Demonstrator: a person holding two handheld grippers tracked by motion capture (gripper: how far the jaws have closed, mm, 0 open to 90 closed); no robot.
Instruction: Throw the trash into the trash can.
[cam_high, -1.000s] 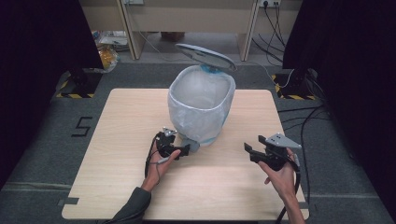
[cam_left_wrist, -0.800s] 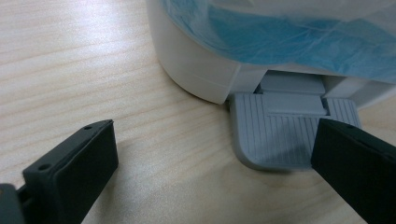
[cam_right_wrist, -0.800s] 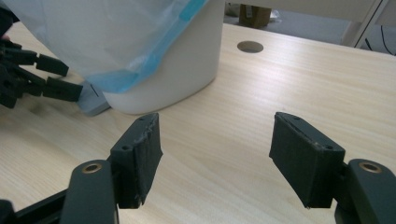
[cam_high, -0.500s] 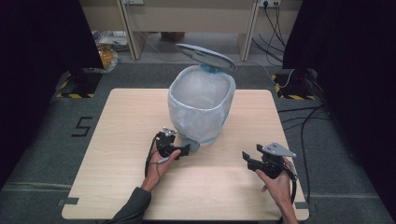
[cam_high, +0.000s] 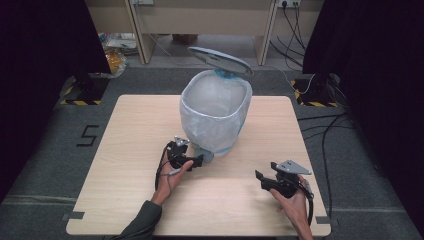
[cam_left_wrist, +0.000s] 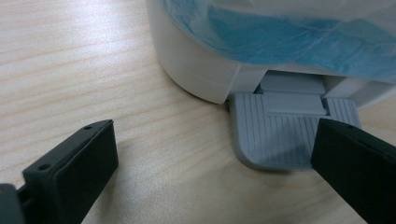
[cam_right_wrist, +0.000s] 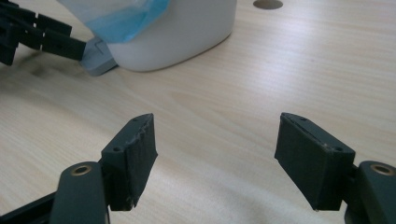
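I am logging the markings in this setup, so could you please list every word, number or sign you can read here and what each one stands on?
"5": a dark digit marked on the grey floor, left of the wooden table.
No readable text on the pedal bin, its grey foot pedal, the left gripper or the right gripper.

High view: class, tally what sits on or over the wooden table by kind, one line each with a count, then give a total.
Pedal bins, white, bag-lined, lid up: 1
Handheld grippers: 2, the left gripper at the bin's grey pedal, the right gripper over bare table
Total: 3
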